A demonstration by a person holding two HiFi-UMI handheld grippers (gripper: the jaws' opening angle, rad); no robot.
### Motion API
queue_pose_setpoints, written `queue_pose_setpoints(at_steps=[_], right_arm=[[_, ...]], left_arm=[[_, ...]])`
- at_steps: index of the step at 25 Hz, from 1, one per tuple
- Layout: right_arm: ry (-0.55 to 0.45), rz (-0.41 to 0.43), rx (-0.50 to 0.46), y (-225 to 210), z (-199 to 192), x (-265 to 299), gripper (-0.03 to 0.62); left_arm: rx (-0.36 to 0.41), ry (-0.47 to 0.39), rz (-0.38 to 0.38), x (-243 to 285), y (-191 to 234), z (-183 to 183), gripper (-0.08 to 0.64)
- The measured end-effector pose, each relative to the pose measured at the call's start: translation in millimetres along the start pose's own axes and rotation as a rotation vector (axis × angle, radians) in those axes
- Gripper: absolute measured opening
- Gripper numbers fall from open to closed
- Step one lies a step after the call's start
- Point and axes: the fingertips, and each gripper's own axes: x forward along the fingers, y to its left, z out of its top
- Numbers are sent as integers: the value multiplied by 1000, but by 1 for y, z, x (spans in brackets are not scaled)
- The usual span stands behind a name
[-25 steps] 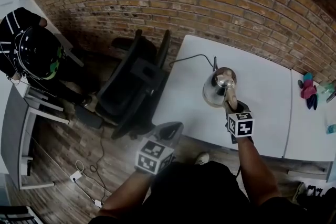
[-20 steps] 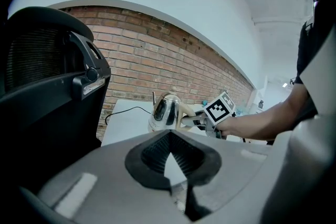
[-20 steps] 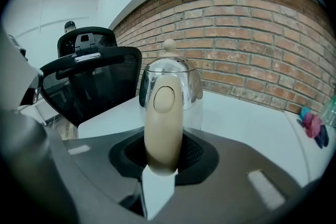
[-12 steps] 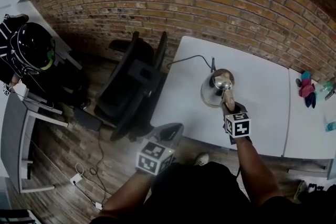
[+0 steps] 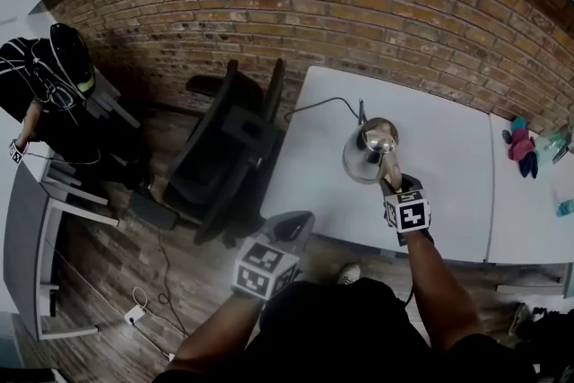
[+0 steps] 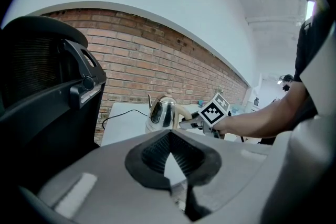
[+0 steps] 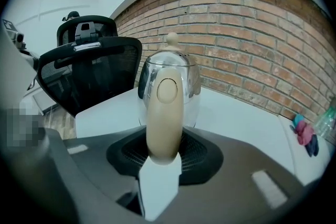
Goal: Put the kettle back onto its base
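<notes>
White bench (image 5: 448, 148) against brick wall (image 5: 359, 4), chair (image 5: 224, 152) beside. Kettle (image 5: 368, 159) near front edge. Right fingers (image 7: 126, 153) just opening, loose round handle (image 7: 164, 113); left fingers (image 6: 152, 149) closed, empty.

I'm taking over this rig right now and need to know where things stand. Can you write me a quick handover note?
Kettle: upright on the white table, with a cord running out from beneath it. It looks seated on its base, though the base is barely visible.
Right claw: around the handle. Its jaws have just been opening, so the grip is letting go.
Left claw: shut and empty, held beside the table over the floor.
Done: kettle set down.
Left: draw the right claw back off the handle and check the seating.
</notes>
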Motion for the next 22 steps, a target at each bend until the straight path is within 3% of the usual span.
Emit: queue_pose_setpoints(at_steps=[16, 19, 22], right_arm=[[-65, -150, 120, 8, -4, -51, 149], [-100, -175, 138, 19, 0, -71, 121], [-159, -183, 164, 36, 7, -99, 26]], left_arm=[[27, 44, -102, -39, 1, -9, 0], [42, 38, -136, -43, -2, -8, 0], [54, 30, -171, -51, -9, -6, 1]])
